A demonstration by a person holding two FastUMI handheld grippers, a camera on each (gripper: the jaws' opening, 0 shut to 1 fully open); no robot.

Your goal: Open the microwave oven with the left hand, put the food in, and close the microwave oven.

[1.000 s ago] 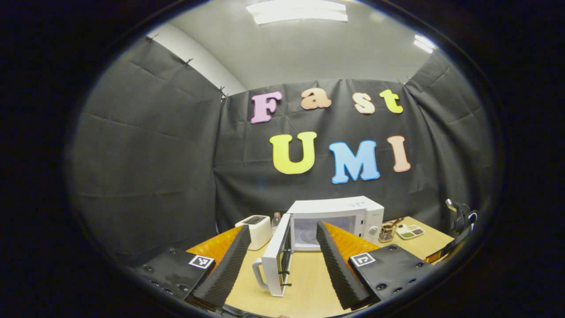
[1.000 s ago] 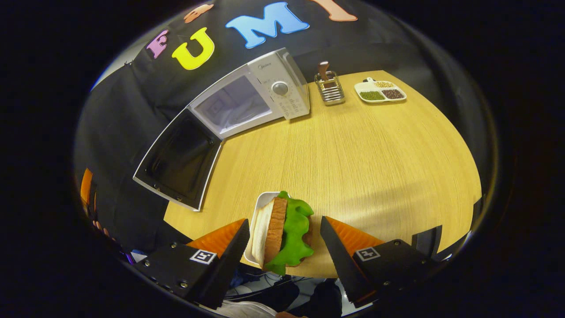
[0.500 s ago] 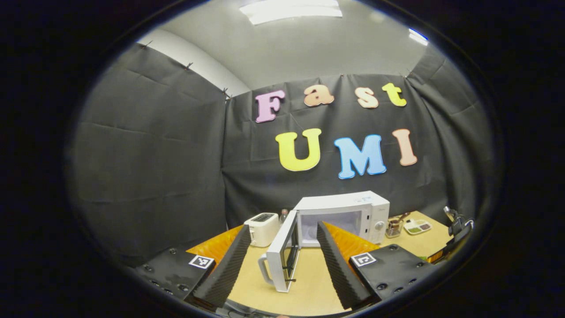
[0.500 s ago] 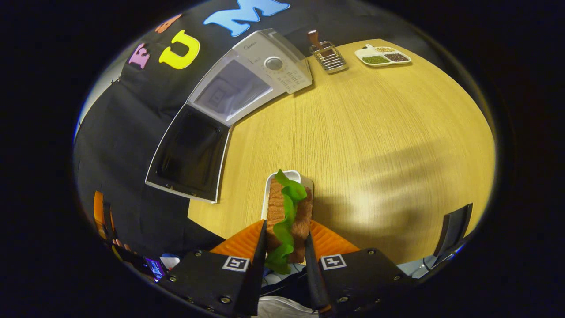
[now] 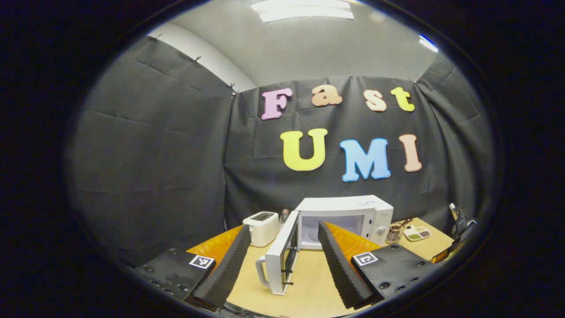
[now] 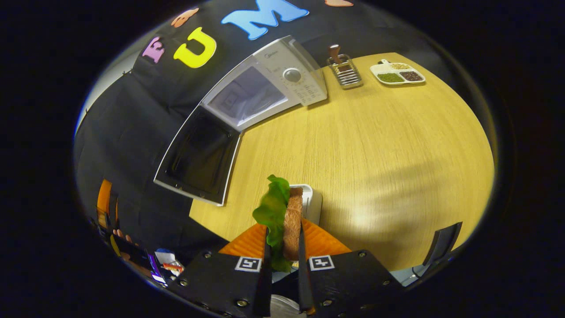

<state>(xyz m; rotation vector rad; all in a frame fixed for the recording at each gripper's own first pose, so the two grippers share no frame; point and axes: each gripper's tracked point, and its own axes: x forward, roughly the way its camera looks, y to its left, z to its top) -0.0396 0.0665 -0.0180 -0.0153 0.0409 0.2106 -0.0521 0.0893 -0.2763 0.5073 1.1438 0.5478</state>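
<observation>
The white microwave stands at the back of the wooden table, its door swung wide open to the left. My left gripper is open in front of the door, holding nothing. In the right gripper view, my right gripper is shut on the sandwich, brown bread with green lettuce, raised just above a small white tray near the table's front edge.
A white toaster and a small bottle stand left of the microwave. A wire holder and a divided dish of grains sit at the back right. A black chair back stands at the table's near right.
The right gripper closed on the sandwich and lifted it off the white tray. The left gripper drew back slightly from the open door and stayed open.
</observation>
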